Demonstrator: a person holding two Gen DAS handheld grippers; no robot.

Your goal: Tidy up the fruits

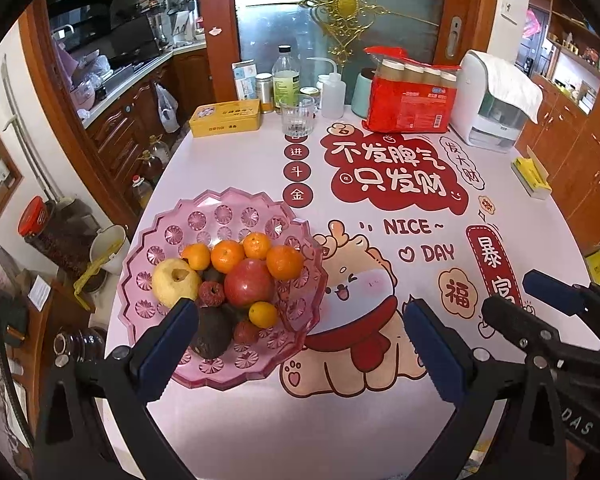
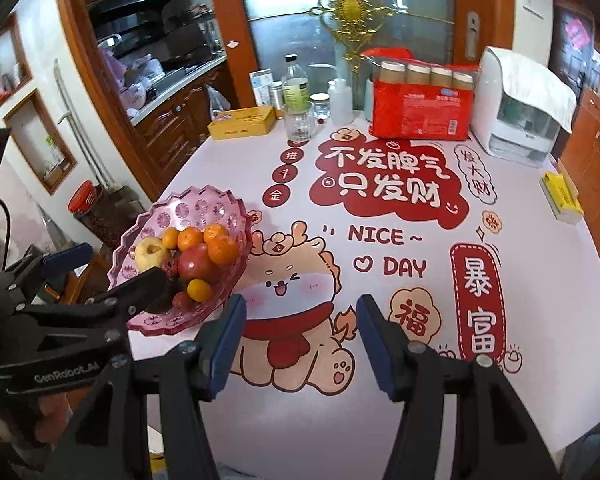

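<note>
Glass (image 1: 297, 115), yellow tin (image 1: 225, 118), red pack (image 1: 412, 98) behind fruit bowl (image 1: 162, 236)

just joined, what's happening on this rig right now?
A person holds two handheld grippers above a printed tablecloth. All the fruit sits piled in the pink dish: a yellow apple, a red apple, several mandarins and some darker fruit. The left gripper is open and empty, near the dish's front edge. The right gripper is open and empty too, over the cartoon print. No fruit lies loose on the cloth.
</note>
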